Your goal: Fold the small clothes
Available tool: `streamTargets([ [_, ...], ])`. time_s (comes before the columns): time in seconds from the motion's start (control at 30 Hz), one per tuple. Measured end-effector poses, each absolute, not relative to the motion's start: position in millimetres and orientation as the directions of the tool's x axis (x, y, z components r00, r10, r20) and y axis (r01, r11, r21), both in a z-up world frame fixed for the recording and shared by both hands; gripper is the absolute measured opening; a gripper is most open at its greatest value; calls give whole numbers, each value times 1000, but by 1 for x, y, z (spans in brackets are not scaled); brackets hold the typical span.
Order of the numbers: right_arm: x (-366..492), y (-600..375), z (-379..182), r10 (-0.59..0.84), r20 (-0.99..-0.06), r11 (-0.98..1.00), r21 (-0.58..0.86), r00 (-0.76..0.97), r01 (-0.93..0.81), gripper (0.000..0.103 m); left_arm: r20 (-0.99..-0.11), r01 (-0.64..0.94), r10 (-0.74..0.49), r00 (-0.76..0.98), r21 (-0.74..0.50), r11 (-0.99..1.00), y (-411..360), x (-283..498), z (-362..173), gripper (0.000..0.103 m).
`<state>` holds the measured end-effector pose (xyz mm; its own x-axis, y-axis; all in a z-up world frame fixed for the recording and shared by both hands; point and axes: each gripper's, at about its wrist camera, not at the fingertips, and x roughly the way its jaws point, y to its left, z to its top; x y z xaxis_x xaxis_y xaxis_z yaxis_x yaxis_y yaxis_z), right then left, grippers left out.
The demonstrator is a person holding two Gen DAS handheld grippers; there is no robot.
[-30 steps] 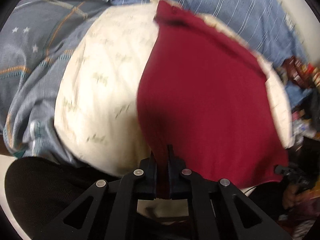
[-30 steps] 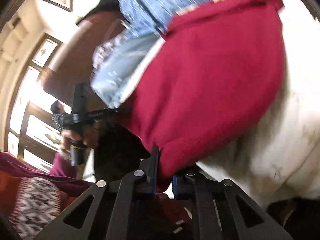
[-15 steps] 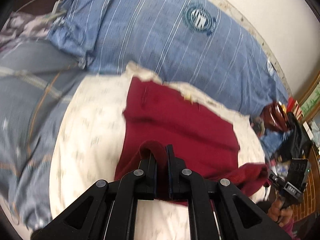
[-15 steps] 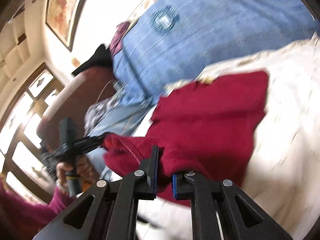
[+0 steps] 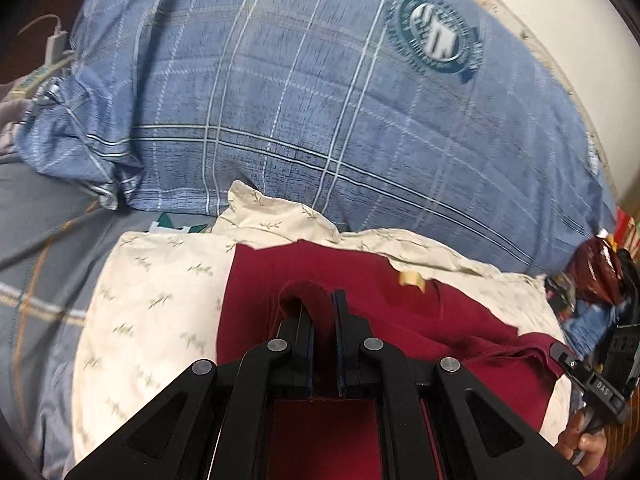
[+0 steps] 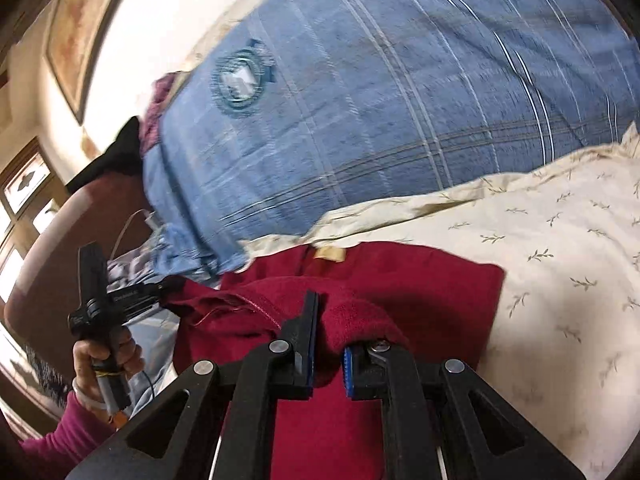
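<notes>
A dark red garment [image 5: 400,320] lies on a cream leaf-print pillow [image 5: 160,300], its lower half doubled over toward its collar label [image 5: 412,279]. My left gripper [image 5: 323,308] is shut on a folded edge of the red garment, which loops up between the fingers. My right gripper [image 6: 328,340] is shut on another bunched edge of the same garment [image 6: 420,288]. In the right wrist view the left gripper [image 6: 120,296] pinches the garment's far corner at the left. In the left wrist view the right gripper [image 5: 592,376] shows at the right edge.
A big blue plaid pillow [image 5: 320,100] with a round crest lies behind the cream pillow [image 6: 560,240]. A grey-blue bedsheet [image 5: 40,240] spreads left. A white charger and cable [image 5: 52,44] sit far left. Wooden headboard [image 6: 52,248] and windows are at the left in the right view.
Both grippers carried the garment's lower edge up and forward toward the collar, doubling it over. The garment went from spread flat to folded, and both views now face the blue pillow.
</notes>
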<state>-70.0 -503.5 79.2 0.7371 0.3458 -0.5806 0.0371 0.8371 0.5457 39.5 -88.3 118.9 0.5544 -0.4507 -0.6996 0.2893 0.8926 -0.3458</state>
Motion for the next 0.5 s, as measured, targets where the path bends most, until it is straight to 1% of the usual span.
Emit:
streamTargets([
  [0.13,-39,-520,55,334,-616,821,561,713,100,9,-720,262,-420,553,-329,907,-110,78,101,6],
  [0.23,-26,-531,36,362,-637,784,603,680,148,11,-741,235,-407,535,-332,914,-121,99,84,9],
  [0.3,-27,-536,33,379,-642,772,616,667,154,12,-751,231,-424,506,-355,906,-123,110,76,15],
  [0.33,-32,-538,36,388,-629,766,627,673,145,14,-750,234,-435,498,-368,900,-120,112,74,17],
  [0.37,-38,-541,40,386,-620,764,630,683,140,22,-747,242,-451,488,-380,893,-119,114,74,24],
  [0.4,-47,-545,46,373,-612,764,629,698,144,27,-741,259,-464,485,-385,886,-118,113,76,35],
  [0.43,-52,-549,49,357,-607,763,628,710,153,41,-731,282,-475,491,-383,880,-116,111,79,45],
  [0.47,-60,-554,55,331,-599,762,626,729,168,54,-719,294,-467,514,-364,884,-115,108,84,72],
  [0.5,-68,-558,60,300,-590,762,621,749,184,57,-696,302,-452,558,-337,892,-112,102,92,84],
])
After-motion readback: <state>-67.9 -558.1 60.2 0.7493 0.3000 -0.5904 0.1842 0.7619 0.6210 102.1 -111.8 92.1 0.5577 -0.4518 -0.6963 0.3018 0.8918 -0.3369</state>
